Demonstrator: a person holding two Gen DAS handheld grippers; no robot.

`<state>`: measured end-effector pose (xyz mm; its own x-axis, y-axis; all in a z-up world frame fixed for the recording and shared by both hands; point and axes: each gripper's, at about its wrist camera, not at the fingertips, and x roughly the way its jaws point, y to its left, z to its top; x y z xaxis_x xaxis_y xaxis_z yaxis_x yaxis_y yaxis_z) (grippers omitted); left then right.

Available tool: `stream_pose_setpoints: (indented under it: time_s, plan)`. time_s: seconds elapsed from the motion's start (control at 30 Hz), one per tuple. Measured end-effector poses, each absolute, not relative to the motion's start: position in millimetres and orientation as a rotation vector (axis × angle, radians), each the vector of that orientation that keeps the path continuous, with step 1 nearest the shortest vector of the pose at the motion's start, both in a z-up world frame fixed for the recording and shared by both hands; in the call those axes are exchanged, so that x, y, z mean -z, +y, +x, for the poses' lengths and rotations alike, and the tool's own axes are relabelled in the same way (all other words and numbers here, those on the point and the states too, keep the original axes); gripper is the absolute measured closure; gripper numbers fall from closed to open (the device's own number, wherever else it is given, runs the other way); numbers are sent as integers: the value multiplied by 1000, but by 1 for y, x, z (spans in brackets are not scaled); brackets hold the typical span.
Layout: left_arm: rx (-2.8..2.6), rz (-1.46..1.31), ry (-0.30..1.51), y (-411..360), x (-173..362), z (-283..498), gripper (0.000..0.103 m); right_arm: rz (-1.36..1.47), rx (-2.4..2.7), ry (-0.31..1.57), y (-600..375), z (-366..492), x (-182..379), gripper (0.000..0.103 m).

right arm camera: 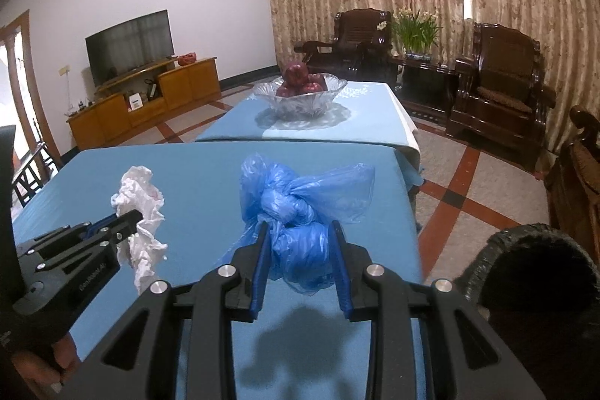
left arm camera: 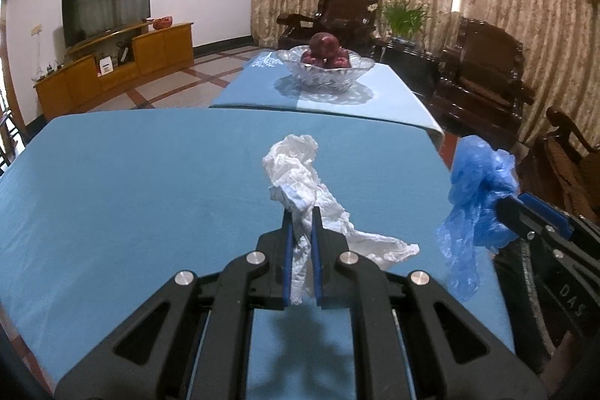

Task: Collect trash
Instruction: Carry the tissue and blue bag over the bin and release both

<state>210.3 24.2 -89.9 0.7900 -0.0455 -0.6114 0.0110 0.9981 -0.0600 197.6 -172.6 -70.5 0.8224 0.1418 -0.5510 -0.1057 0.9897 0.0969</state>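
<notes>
My left gripper (left arm camera: 301, 212) is shut on a crumpled white tissue (left arm camera: 300, 171) and holds it above the blue tablecloth (left arm camera: 131, 182). The tissue also shows in the right wrist view (right arm camera: 140, 197), held by the left gripper (right arm camera: 137, 218). My right gripper (right arm camera: 300, 227) is shut on a knotted blue plastic bag (right arm camera: 300, 208), lifted above the table near its right edge. The bag also shows in the left wrist view (left arm camera: 476, 190) at the right gripper (left arm camera: 500, 205). A black trash bin (right arm camera: 532, 272) stands on the floor to the right of the table.
A glass bowl of red apples (right arm camera: 300, 94) sits on the second blue table behind. Dark wooden armchairs (right arm camera: 498, 92) and a potted plant (right arm camera: 416, 32) stand by the curtains. A TV (right arm camera: 129, 47) on a wooden cabinet is at the left wall.
</notes>
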Motion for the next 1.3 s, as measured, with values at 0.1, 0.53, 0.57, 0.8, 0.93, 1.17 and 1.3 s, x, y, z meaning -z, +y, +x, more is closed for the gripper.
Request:
stream_pose_setpoints:
  time_s: [0.1,0.53,0.57,0.8,0.93,1.17,1.3]
  plan:
    - [52,-48,649,17,83,202,95,67,-124,589,-179,189,64,73]
    - [163,-31,624,-35,68,178,95,80,-43,562,-224,156,47,73]
    - [170,-28,622,-40,68,177,95,83,-36,561,-228,155,47,73]
    - [233,-16,613,-74,63,172,95,97,47,549,-272,138,42,73]
    - [280,0,608,-98,61,170,95,120,100,545,-300,129,41,73]
    - [368,18,605,-142,59,169,95,119,189,539,-337,115,39,73]
    - [432,31,601,-173,61,169,95,119,250,539,-362,106,40,73]
